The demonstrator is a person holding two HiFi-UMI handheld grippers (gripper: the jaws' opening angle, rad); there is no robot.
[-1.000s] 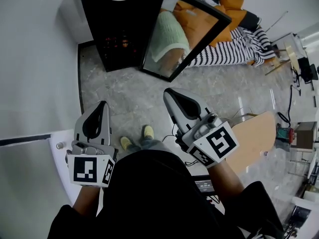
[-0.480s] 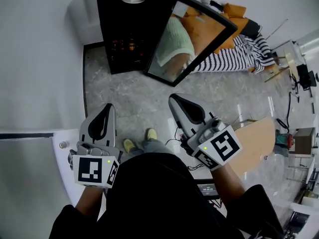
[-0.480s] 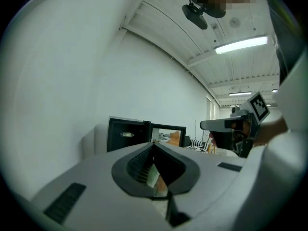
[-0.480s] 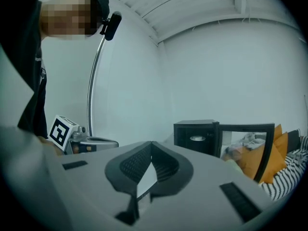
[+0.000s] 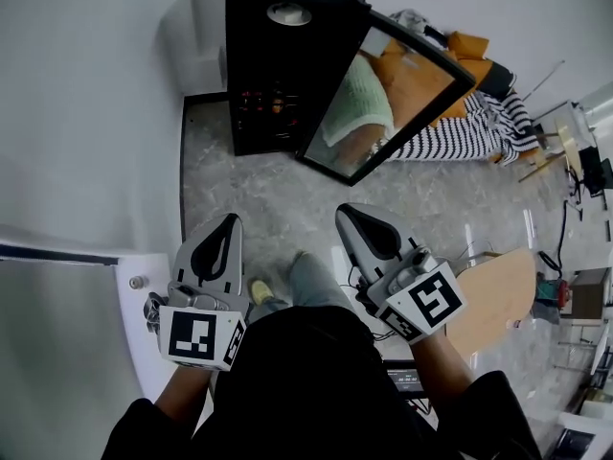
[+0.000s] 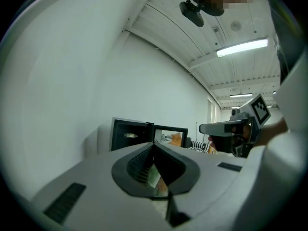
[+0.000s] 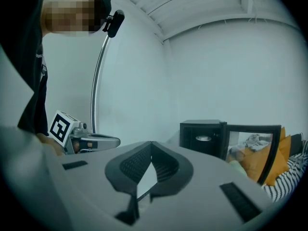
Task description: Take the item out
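inside the black cabinet (image 5: 251, 60) the small reddish things (image 5: 261, 101) on a shelf are too dark and too small to name, and so is the pale round thing (image 5: 288, 12) higher up. its open glass door (image 5: 383, 103) gives only reflections. the person's dark torso (image 5: 316, 381) hides the floor beneath; one yellow shoe (image 5: 260, 290) just peeks out. clutter (image 5: 578, 286) at the right edge is cut off.

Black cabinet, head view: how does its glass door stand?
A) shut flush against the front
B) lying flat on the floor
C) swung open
C: the glass door angles out from the black cabinet, leaving the dark interior exposed.
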